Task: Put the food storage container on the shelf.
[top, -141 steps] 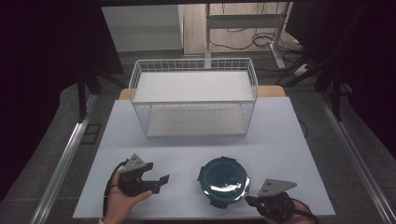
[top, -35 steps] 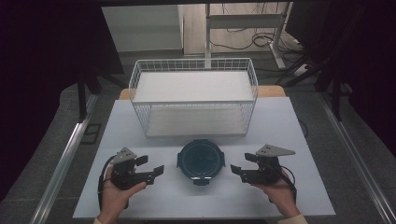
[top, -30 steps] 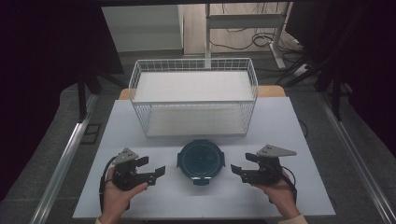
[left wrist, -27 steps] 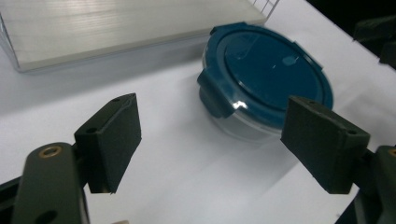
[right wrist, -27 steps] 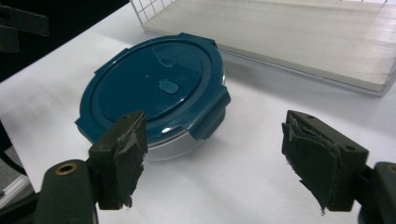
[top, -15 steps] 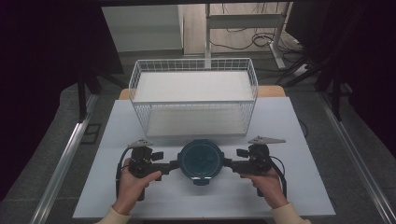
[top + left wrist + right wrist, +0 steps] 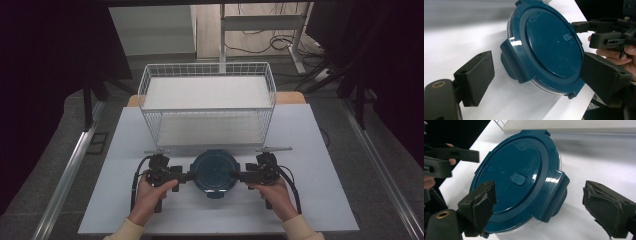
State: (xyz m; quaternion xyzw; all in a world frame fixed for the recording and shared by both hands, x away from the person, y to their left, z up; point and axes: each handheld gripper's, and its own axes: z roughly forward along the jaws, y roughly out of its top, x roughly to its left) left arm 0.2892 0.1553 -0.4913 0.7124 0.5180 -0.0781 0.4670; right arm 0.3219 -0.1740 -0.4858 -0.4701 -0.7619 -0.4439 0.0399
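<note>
A round blue container [image 7: 214, 173] is sitting on the white table [image 7: 320, 200], near the front edge, with a white wire basket [image 7: 207, 107] just behind it at 12 o'clock. The container is wearing a dark blue lid [image 7: 554, 47] with side clips, and a clear bowl is peeking out under the lid. The person is holding one gripper in each hand. The left gripper [image 7: 187, 175] is coming at the container from 9 o'clock, and the right gripper [image 7: 235, 175] is coming at it from 3 o'clock, so the two are pointing at each other across the lid. In the left gripper view, the jaws are standing wide apart. One jaw is sitting off to the side over bare table, apart from the container, and the other jaw is sitting in front of the lid's rim on the other side. A lid clip [image 7: 514, 62] is lying in the gap between them, and the pads are not pressing on it. In the right gripper view, the jaws are also wide, and they have just been opening more. Another lid clip [image 7: 555, 192] is lying between them, with one jaw in front of the lid's edge and the other jaw well off over the table. Neither gripper is holding anything.
</note>
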